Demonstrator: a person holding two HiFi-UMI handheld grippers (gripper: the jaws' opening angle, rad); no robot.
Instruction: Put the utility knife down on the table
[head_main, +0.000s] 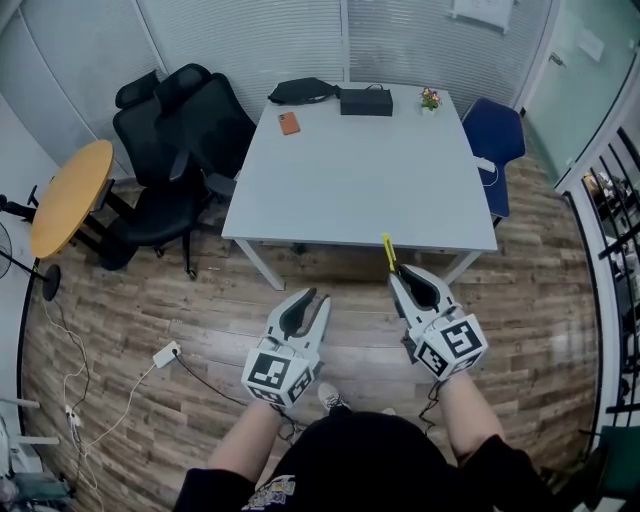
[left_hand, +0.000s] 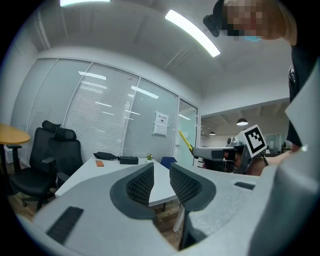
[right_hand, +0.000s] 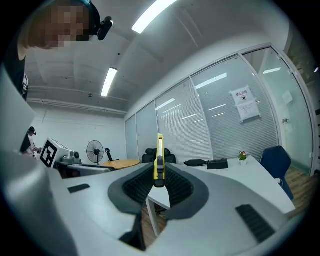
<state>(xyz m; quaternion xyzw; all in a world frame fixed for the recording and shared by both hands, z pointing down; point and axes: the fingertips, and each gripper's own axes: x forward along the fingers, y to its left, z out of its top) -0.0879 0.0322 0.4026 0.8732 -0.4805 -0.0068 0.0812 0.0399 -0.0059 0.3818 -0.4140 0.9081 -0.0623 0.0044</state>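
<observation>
The yellow utility knife sticks forward out of my right gripper, which is shut on its handle. It hangs in the air just short of the near edge of the white table. In the right gripper view the knife stands upright between the ribbed pads, with my right gripper closed on its lower end. My left gripper is held beside it to the left, open, nothing between its jaws. The left gripper view shows my left gripper with a gap between its pads, and the knife off to the right.
At the table's far end lie an orange phone, a black pouch, a black box and a small plant. Black office chairs stand left, a blue chair right, a round wooden table far left. A power strip and cables lie on the floor.
</observation>
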